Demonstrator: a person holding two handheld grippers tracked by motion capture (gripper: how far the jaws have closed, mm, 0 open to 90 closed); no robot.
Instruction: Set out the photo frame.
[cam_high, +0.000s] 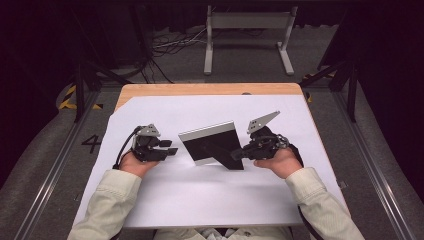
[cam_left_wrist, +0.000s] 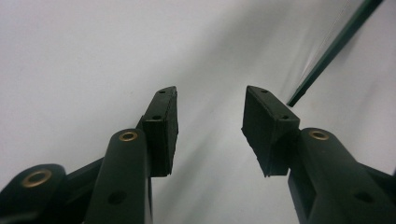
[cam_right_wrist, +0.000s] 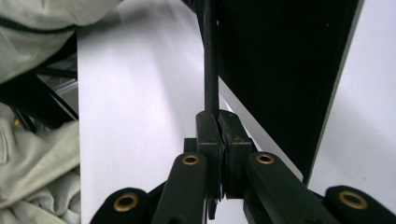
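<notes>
- We see a picture frame (cam_high: 212, 142) standing near the middle of a white sheet (cam_high: 165, 200) that covers most of a wooden table (cam_high: 200, 89).
- In the high view the frame shows us its black back, with a pale silvery edge along its top and left side; it stands tilted, leaning back on a black stand (cam_high: 227, 159) that slopes from the back panel down to the sheet.
- Our right gripper (cam_high: 239, 154) reaches in from the right, low over the sheet, and meets the stand at its lower end.
- In the right gripper view the gripper (cam_right_wrist: 218, 122) has its jaws pressed nearly together on the thin edge of the stand (cam_right_wrist: 210, 70), which rises straight up from between the pads; the frame's dark back (cam_right_wrist: 285, 70) rises just beside it on the right.
- So the right tongs are narrow and clamped on the stand.
- Our left gripper (cam_high: 171, 147) lies on the sheet just left of the frame, pointing towards it and apart from it.
- In the left gripper view its gripper (cam_left_wrist: 210, 116) has the jaws wide apart, with bare white sheet (cam_left_wrist: 93, 56) between the pads and nothing held.
- The same view catches a thin dark edge of the frame (cam_left_wrist: 334, 49) slanting across the upper right corner, beyond the right pad.
- Both hands rest on the sheet, and pale sleeves (cam_high: 107, 200) come in from the bottom of the high view.
</notes>
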